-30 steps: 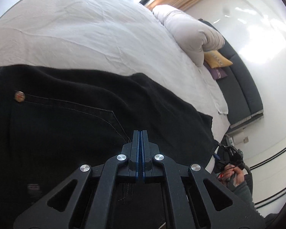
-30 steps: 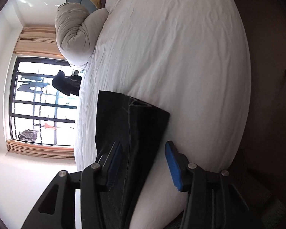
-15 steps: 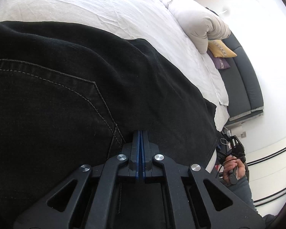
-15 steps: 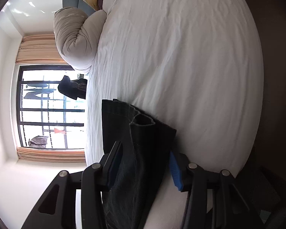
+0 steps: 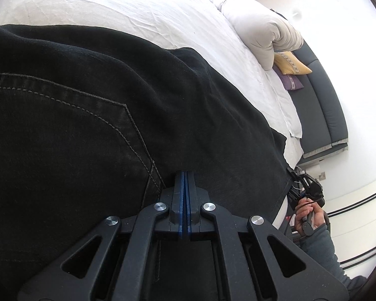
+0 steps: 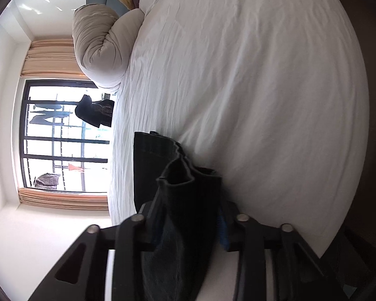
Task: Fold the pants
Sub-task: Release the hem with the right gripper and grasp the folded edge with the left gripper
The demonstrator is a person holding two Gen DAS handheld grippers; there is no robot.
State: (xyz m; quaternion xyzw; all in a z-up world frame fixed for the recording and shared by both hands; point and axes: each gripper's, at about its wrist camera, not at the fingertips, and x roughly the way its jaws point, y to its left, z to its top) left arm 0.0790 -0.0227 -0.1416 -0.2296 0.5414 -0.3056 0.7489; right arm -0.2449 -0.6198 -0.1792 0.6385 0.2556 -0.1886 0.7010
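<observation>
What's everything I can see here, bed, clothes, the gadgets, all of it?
Black denim pants: one, black, spread on the bed.
White bed sheet: one, white, under the pants.
Rolled beige duvet: one, beige, at the bed's head.
Yellow cushion: one, yellow, beside the duvet.
Purple cushion: one, purple, below the yellow one.
Grey headboard: one, dark grey.
Barred window: one, with peach curtains.
Left gripper: black, blue pads, shut on pants.
Right gripper: closing, pant hem between its fingers.
Person's hand: holding the right gripper.
</observation>
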